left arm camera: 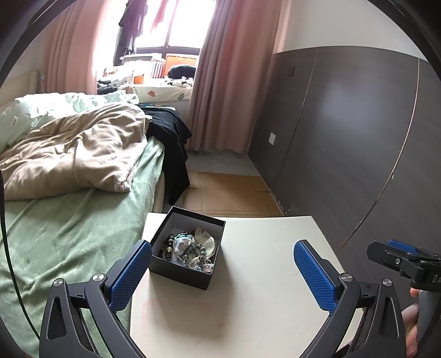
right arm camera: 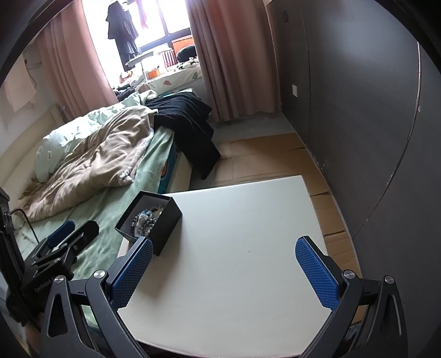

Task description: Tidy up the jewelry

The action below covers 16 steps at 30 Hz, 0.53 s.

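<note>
Blown-out window [left arm camera: 176, 24] backlight; fisheye edges bend, perhaps soft.

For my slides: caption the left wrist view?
Open left tongs hover over a white table before a black box of tangled jewelry.

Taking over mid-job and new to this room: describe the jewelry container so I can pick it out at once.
Find the white table beside the green-sheeted bed. Near its bed-side far corner sits a small black box with no lid on it, heaped with beaded bracelets. It is the only object on the tabletop, dark against the pale surface.
</note>
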Motion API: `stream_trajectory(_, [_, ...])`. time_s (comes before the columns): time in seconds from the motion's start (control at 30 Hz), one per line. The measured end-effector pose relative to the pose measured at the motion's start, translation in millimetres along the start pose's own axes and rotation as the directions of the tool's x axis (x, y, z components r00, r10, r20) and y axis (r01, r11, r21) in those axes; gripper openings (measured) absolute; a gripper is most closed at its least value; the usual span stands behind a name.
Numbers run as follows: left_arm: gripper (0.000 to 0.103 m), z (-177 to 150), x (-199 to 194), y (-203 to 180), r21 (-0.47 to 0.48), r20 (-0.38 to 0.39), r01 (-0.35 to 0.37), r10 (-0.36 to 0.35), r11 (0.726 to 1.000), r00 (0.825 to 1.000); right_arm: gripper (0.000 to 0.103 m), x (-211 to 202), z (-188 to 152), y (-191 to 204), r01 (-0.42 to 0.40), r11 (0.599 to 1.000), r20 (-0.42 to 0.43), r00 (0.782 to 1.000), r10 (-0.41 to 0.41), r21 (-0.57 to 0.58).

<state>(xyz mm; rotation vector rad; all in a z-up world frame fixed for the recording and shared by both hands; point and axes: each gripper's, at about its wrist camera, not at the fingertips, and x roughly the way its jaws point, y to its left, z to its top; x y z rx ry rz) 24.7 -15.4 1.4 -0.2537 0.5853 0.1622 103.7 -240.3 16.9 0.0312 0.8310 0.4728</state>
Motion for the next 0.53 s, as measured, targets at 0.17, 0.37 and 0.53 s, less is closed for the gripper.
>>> stream_trajectory(0.17, [0.103,0.0,0.4,-1.3,0.014,-0.003,0.002,-0.002,1.000,1.000,0.103,0.2,0.9,1.3,0.008,1.000,-0.005,1.000,-0.008,-0.005])
stream_trajectory(0.37, [0.103,-0.1,-3.0,-4.8,0.042,0.015,-0.014,0.013,0.999,1.000,0.103,1.9,2.9,0.9,0.019,1.000,-0.011,1.000,-0.020,-0.007])
stream_trajectory(0.53, [0.103,0.7,-4.8,-2.9,0.038,0.021,-0.011,0.010,0.999,1.000,0.103,1.7,2.4,1.0,0.020,1.000,-0.010,1.000,-0.020,-0.013])
